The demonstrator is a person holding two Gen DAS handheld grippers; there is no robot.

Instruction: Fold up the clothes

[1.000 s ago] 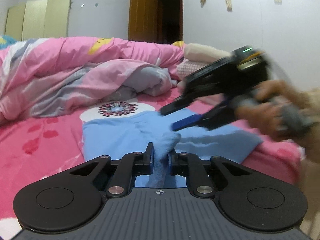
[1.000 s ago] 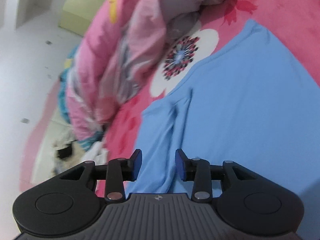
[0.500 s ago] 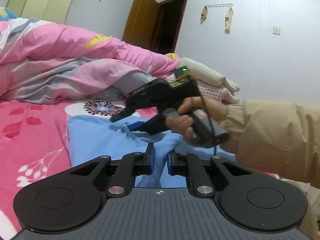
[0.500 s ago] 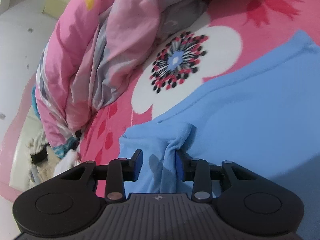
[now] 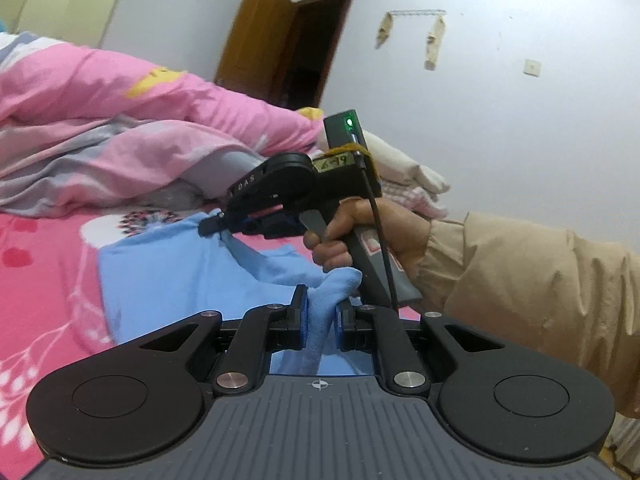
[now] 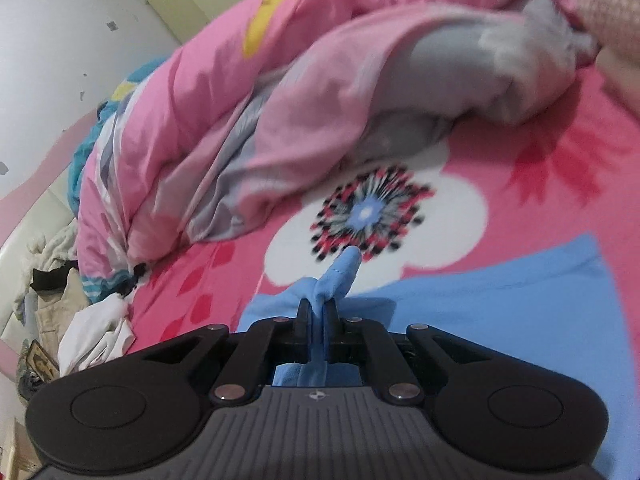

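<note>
Both of my claws were clamped on the blue garment [image 5: 168,276] spread on the bed.

A heaped pink-and-grey duvet [image 5: 120,136] lay just behind the garment on the pink flowered sheet [image 6: 540,184], with folded pale cloths [image 5: 404,176] stacked near the wall and an open brown door [image 5: 256,36] beyond; more loose clothes [image 6: 92,332] sat off the bed's edge (blurred, so I could not tell what they were). My left gripper [image 5: 322,312] pinched a bunched fold of the blue cloth near me, pointing nearly level. My right gripper [image 6: 318,312] had just been closing, and its jaws stood narrow with a corner of the same garment between them, poking out ahead. From the left camera I saw the hand [image 5: 360,232] in a tan sleeve [image 5: 528,296] holding that tool, crossing in front of the folded cloths.
</note>
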